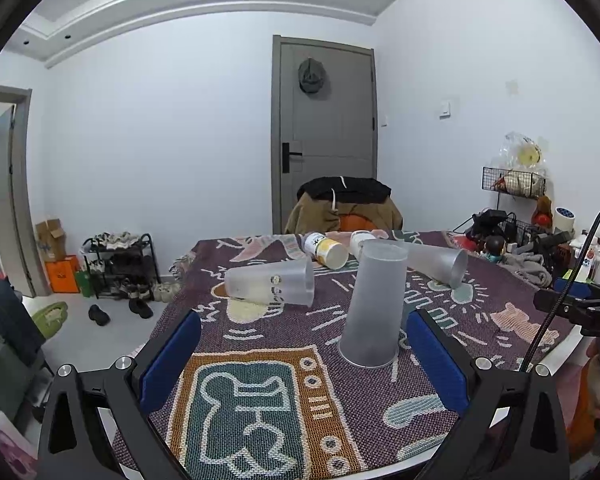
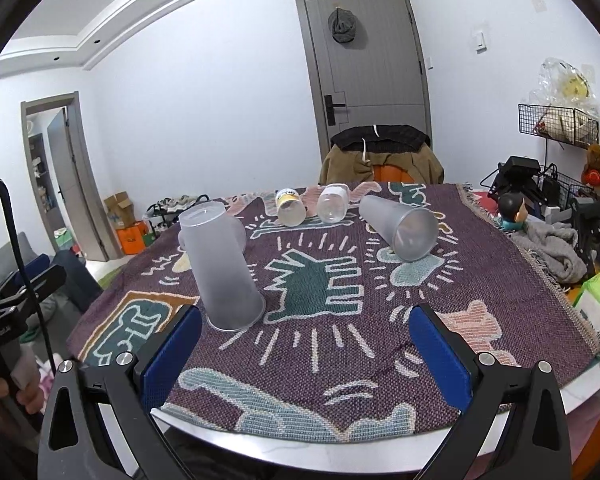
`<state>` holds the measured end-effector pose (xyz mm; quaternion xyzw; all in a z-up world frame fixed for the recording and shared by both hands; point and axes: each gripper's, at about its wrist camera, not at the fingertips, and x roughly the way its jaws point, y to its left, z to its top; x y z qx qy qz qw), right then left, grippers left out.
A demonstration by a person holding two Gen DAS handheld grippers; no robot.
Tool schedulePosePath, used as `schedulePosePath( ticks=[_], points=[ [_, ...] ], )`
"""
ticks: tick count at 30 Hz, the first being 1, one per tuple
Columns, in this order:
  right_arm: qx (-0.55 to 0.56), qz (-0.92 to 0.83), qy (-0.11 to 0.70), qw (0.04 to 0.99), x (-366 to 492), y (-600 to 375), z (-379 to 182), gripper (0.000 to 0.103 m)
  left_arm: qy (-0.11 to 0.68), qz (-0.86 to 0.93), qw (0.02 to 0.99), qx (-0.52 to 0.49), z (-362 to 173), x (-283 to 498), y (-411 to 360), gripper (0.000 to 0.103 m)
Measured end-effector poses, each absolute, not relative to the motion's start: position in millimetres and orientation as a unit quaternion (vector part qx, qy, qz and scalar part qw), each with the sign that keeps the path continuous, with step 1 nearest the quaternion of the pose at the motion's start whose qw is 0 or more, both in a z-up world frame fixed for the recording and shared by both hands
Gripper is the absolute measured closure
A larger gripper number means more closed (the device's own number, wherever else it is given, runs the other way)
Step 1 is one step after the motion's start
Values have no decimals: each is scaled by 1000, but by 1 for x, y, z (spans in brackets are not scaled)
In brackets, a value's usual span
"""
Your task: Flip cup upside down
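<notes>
Frosted cup point(image 1: 374, 304) stands mouth-down on the patterned cloth point(image 1: 260, 400), just ahead of our left gripper point(image 1: 304, 354) and nearer its right finger, which it sits beside without clearly touching. Both that gripper's blue pads point(image 1: 172, 360) are spread wide and hold nothing. Our right gripper point(image 2: 306, 344) is likewise wide open and empty, with the same inverted cup point(image 2: 226, 268) just ahead of its left finger. We count five vessels in all: the upturned cup, a clear printed cup point(image 1: 270, 282) lying on its side ahead and to the left of the left gripper, a second frosted cup point(image 2: 400, 228) lying on its side ahead and to the right of the right gripper, and two small jars on their sides further ahead, one yellow-labelled jar point(image 2: 290, 207) and one clear jar point(image 2: 333, 204). Nothing lies between either gripper's fingers and the upturned cup. Beyond the table's far edge a chair draped with clothing point(image 1: 344, 204) stands before a grey door point(image 1: 330, 128); clutter and a grey cloth point(image 2: 548, 252) crowd the far right side.
</notes>
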<state>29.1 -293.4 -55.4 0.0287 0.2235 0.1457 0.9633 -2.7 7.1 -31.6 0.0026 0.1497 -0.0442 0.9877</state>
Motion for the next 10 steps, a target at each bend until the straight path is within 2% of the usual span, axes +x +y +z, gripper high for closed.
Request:
schedulePosePath(
  ticks=[10],
  points=[
    [26,150,227,962,29,-290,-56,0,145,-41,989,2,-31,-5,7,0]
  ],
)
